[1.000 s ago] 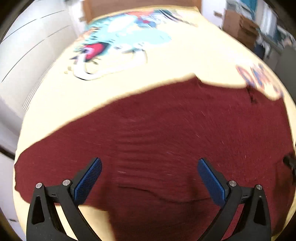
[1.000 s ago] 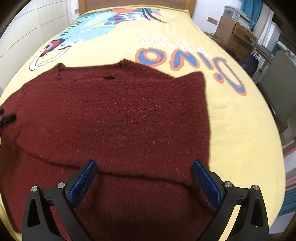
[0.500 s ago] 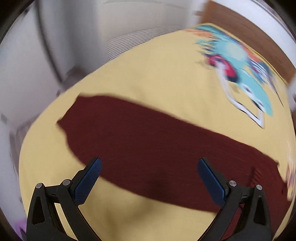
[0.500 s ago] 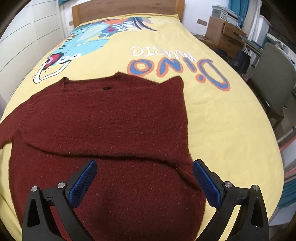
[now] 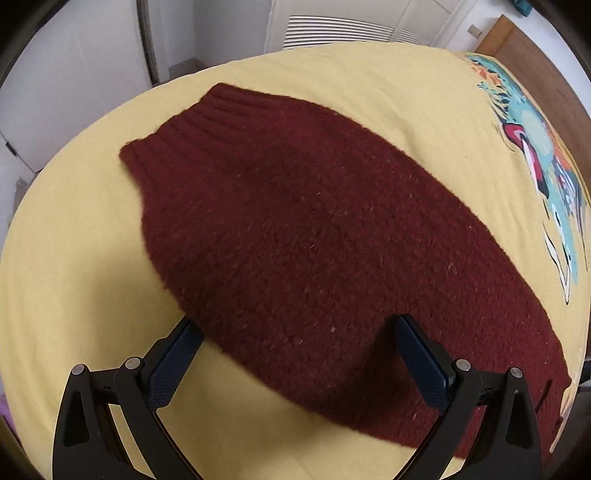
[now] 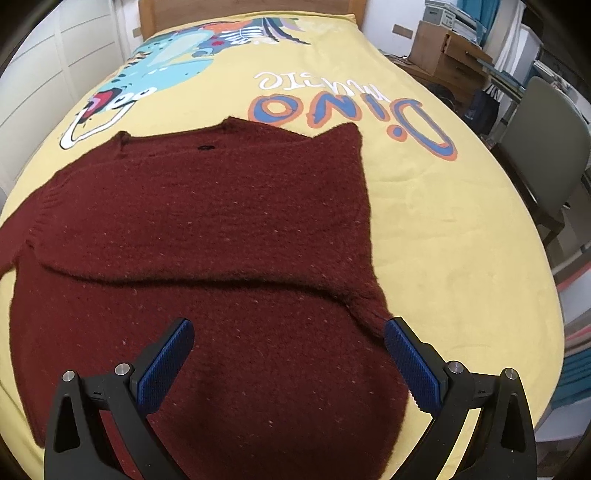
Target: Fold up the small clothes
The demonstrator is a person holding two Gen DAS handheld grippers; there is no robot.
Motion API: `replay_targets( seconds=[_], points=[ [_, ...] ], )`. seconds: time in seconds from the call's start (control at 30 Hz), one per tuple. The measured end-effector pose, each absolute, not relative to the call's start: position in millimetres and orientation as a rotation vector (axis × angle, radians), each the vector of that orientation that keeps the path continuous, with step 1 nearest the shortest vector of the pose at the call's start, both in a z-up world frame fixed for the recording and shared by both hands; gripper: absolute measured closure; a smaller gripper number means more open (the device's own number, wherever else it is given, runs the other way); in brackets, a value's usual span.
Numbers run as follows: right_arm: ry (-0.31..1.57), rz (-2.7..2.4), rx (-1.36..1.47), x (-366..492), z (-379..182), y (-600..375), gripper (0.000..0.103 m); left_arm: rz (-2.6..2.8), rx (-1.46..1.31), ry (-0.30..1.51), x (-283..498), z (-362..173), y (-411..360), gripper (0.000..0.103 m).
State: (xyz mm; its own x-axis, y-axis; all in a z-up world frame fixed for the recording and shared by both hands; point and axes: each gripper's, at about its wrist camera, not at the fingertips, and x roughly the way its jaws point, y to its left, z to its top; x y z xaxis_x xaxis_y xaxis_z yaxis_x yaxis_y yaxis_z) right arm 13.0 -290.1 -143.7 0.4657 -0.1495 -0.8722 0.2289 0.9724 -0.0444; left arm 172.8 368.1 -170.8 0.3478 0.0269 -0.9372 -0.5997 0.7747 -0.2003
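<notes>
A dark red knitted sweater (image 6: 207, 229) lies flat on the yellow bedspread (image 6: 443, 236). Its right sleeve is folded across the chest, making a fold line across the middle. In the left wrist view the other sleeve (image 5: 295, 229) stretches out, with its ribbed cuff (image 5: 192, 125) at the far left. My left gripper (image 5: 295, 354) is open and empty, hovering over the near part of that sleeve. My right gripper (image 6: 288, 350) is open and empty above the sweater's lower body, its right finger (image 6: 410, 365) near the sweater's right edge.
The bedspread carries a dinosaur print (image 6: 162, 70) and the lettering "Dino" (image 6: 351, 114). A wooden headboard (image 6: 243, 9) is at the far end. A grey chair (image 6: 546, 147) and a wooden cabinet (image 6: 447, 51) stand right of the bed. White wardrobe doors (image 5: 332, 22) are on the left.
My left gripper has swung left from over the sweater's body to over the outstretched sleeve. My right gripper has drawn back a little. Both stay open.
</notes>
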Motion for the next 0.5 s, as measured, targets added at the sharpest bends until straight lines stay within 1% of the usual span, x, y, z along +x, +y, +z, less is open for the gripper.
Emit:
replay_targets(
  seconds=[0.03, 0.07, 0.1, 0.13, 0.2, 0.23, 0.3, 0.37, 0.5],
  points=[
    [1.058, -0.240, 0.085, 12, -143, -291, 0.001, 0.429, -0.578, 1.167, 174, -173, 369, 0.006],
    [1.051, -0.249, 0.090, 11, -141, -293, 0.001, 0.424, -0.576, 1.173, 177, -176, 370, 0.011],
    [1.045, -0.254, 0.095, 10, -139, -295, 0.001, 0.417, -0.577, 1.176, 176, -176, 371, 0.021],
    [1.043, -0.258, 0.096, 9, -138, -297, 0.001, 0.411, -0.577, 1.175, 177, -175, 372, 0.028],
    [1.036, -0.268, 0.095, 9, -135, -299, 0.001, 0.392, -0.563, 1.176, 188, -176, 371, 0.051],
    [1.032, -0.270, 0.096, 9, -134, -300, 0.001, 0.375, -0.552, 1.181, 189, -174, 370, 0.057],
    [1.027, -0.273, 0.100, 9, -132, -301, 0.001, 0.330, -0.564, 1.183, 194, -174, 371, 0.089],
    [1.025, -0.272, 0.106, 9, -131, -301, 0.001, 0.320, -0.586, 1.162, 198, -168, 368, 0.091],
    [1.024, -0.263, 0.103, 9, -127, -300, 0.001, 0.247, -0.501, 1.137, 206, -142, 340, 0.091]
  ],
)
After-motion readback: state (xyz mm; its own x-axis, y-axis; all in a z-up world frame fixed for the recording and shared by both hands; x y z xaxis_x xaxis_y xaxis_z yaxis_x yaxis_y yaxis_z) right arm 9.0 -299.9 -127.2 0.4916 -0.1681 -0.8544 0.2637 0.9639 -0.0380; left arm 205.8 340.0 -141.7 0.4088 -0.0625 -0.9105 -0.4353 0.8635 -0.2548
